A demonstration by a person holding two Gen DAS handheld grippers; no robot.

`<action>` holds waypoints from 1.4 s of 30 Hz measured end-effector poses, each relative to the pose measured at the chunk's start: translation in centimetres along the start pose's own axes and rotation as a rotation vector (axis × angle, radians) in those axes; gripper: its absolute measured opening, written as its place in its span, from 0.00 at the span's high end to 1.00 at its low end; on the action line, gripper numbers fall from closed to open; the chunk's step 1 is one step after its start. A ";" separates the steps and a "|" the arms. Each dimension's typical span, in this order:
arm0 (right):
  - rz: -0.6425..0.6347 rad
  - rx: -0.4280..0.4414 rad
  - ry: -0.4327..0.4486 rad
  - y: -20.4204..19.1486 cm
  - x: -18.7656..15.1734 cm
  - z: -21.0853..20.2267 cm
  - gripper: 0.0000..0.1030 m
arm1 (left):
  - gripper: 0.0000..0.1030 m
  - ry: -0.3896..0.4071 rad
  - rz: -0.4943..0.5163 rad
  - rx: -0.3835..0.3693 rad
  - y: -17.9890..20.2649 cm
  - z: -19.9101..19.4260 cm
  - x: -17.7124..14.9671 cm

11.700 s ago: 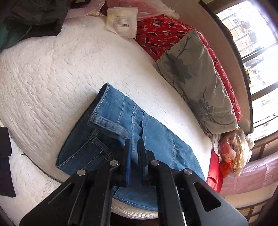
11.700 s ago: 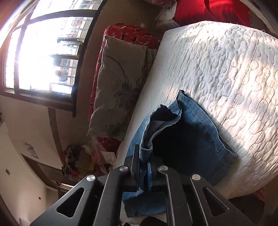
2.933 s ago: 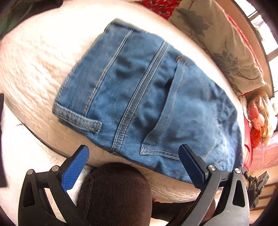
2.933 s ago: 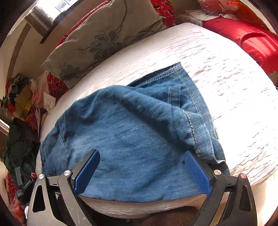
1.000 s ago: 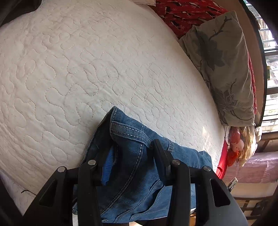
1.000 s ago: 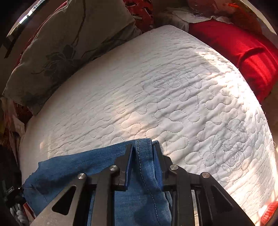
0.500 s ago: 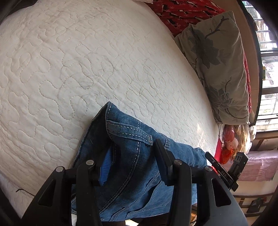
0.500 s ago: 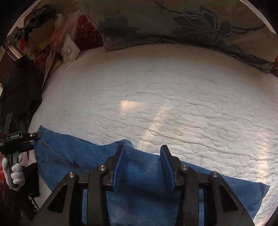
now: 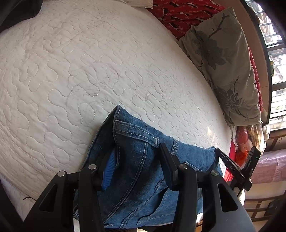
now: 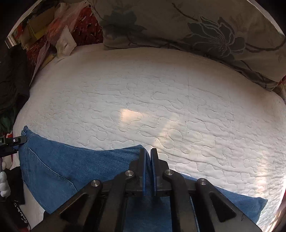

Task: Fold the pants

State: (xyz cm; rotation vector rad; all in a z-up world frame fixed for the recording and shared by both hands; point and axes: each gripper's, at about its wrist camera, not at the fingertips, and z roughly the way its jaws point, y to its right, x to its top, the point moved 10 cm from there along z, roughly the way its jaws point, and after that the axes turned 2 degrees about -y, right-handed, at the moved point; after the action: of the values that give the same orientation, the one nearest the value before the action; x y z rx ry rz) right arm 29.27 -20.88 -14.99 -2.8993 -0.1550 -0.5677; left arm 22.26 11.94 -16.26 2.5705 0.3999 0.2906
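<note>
The blue jeans (image 9: 135, 171) lie folded along the near edge of the white quilted bed (image 9: 80, 67). My left gripper (image 9: 136, 157) is open, its fingers straddling the waistband end with the belt loop (image 9: 135, 131). In the right wrist view the jeans (image 10: 75, 171) stretch across the bottom of the frame, back pocket on the left. My right gripper (image 10: 148, 155) is shut on a raised fold of the jeans' far edge. The right gripper also shows at the left view's right side (image 9: 237, 166), and the left gripper at the right view's left edge (image 10: 12, 141).
A grey flowered pillow (image 9: 225, 60) lies along the far side of the bed, also in the right wrist view (image 10: 196, 25). Red patterned bedding (image 9: 180, 12) and dark clothes (image 10: 12, 76) sit at the head end. A window (image 9: 275, 41) is beyond the pillow.
My right gripper has closed from open onto the jeans' far edge. My left gripper has stayed open around the waistband, with only a slight shift.
</note>
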 end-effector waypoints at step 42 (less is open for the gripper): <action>0.913 0.173 0.283 20.1 -33.1 -12.7 0.53 | 0.43 0.012 0.025 -0.012 -1.6 -3.2 -13.6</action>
State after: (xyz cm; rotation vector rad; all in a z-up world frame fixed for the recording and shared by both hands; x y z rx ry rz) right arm -3.11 -45.25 -19.30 -2.3174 1.0293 -0.6991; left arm 8.29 10.17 -16.09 2.5645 0.3698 0.3167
